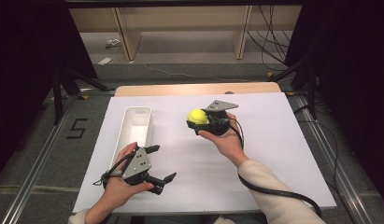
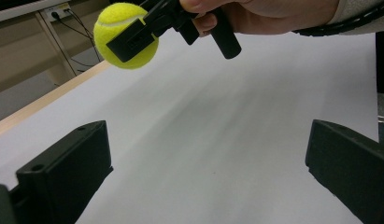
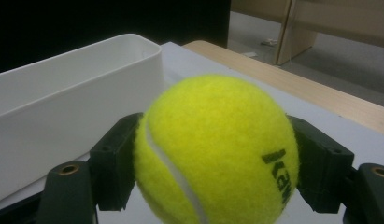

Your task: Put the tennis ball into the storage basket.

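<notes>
Left gripper (image 1: 160,163): jaws spread, empty, low over white sheet. Long white plastic bin (image 1: 144,112): empty, left of centre. Fuzzy yellow tennis ball (image 1: 197,115): pinched in right gripper (image 1: 197,122), aloft right of bin; shallow side grip, risk of slipping and rolling off before reaching bin

- A white sheet (image 1: 273,154) covers the centre of the high view.
- A wooden table edge (image 1: 194,89) shows above it.
- Wooden shelving (image 1: 180,23) stands at the top.
- Cables (image 1: 269,42) trail upper right.
</notes>
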`<state>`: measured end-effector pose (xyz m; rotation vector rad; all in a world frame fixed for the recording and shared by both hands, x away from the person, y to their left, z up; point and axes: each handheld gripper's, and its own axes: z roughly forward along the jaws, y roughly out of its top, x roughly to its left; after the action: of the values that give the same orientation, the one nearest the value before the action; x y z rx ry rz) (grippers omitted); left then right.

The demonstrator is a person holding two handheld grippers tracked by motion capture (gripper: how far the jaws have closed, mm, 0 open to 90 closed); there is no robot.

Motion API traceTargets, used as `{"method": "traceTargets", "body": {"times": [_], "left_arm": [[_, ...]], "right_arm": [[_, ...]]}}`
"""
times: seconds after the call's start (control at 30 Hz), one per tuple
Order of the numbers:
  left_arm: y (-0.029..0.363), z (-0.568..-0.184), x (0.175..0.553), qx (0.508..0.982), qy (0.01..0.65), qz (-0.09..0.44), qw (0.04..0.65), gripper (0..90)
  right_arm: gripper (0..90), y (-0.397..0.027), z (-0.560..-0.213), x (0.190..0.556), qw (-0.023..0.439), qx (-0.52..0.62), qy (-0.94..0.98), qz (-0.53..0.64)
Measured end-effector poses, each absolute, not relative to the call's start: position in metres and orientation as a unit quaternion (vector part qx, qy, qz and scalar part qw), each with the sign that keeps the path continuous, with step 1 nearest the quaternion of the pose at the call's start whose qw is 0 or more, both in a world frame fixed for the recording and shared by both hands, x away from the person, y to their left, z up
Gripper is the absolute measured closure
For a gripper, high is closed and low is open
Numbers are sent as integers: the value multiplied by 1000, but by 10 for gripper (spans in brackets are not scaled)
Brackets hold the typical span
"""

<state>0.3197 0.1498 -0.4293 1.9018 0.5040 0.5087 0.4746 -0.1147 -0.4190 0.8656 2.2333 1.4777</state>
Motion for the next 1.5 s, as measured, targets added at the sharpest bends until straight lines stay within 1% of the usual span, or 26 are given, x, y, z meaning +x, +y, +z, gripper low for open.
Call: {"method": "traceTargets", "body": {"times": [1.5], "left_arm": [[150, -429, 320, 796, 211, 212, 527, 0]], "right_arm": [[266, -99, -409, 464, 159, 275, 786, 531]]}}
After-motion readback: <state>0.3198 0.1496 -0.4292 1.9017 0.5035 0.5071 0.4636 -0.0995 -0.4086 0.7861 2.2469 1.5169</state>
